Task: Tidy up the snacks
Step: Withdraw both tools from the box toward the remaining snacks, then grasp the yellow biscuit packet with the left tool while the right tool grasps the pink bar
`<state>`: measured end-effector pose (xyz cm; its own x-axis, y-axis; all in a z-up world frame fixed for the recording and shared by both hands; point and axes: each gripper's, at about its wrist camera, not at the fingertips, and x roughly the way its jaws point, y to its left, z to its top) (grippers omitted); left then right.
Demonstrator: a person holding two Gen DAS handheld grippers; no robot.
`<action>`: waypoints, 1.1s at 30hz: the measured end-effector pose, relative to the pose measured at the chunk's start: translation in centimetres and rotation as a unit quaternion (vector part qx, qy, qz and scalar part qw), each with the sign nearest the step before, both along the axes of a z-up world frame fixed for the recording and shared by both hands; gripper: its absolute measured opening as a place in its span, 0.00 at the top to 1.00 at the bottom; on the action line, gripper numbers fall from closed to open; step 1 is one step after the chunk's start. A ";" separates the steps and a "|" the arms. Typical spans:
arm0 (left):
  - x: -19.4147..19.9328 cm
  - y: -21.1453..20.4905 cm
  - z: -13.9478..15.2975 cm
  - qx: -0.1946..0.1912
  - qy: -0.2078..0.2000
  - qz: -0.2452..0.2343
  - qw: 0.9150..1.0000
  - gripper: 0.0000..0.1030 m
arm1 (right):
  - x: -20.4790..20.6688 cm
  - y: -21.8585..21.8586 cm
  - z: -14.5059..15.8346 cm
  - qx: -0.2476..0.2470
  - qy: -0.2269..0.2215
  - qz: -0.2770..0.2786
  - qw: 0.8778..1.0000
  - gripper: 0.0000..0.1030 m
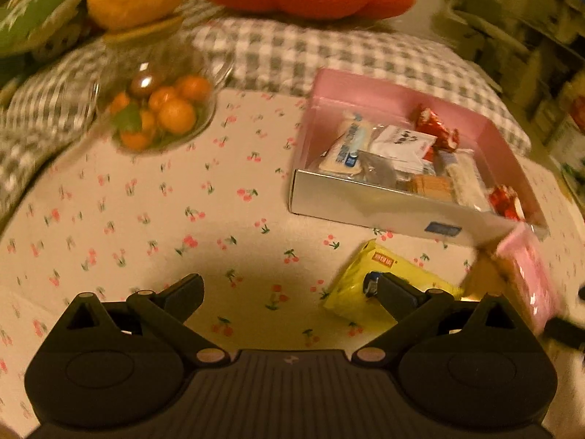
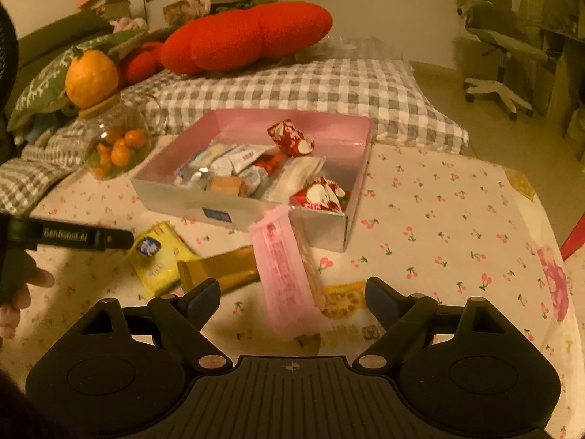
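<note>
The pink snack packet [image 2: 289,278], lying on the tabletop [image 2: 438,219] just before the box [image 2: 256,212], is judged light, soft and crinkly, best pinched across its flat middle. It is framed, untouched, by the widely released right tongs [image 2: 292,296]. The left tongs [image 1: 289,289] are likewise spread, empty, beside the yellow packet [image 1: 351,292].
</note>
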<state>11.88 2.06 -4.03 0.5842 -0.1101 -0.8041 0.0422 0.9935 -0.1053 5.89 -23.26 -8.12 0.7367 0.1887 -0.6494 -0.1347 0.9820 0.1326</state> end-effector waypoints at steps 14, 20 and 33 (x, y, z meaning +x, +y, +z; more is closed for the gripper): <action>2.1 -3.6 -1.5 -0.012 0.024 0.081 0.996 0.01 | 0.5 0.0 -0.8 -0.005 0.010 -0.001 1.000 0.14; 1.4 -4.3 -1.7 0.016 0.020 0.062 0.998 0.01 | 0.7 0.0 -1.2 -0.014 0.015 -0.002 1.000 0.14; -1.2 -1.7 -1.9 0.050 0.029 -0.051 0.997 0.02 | 1.7 -0.4 -1.5 -0.032 0.015 -0.017 0.999 0.14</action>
<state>10.68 0.37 -5.91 0.5265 -0.0840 -0.8460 0.1410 0.9900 -0.0106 7.56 -23.67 -9.59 0.7227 0.1205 -0.6806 -0.0974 0.9926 0.0723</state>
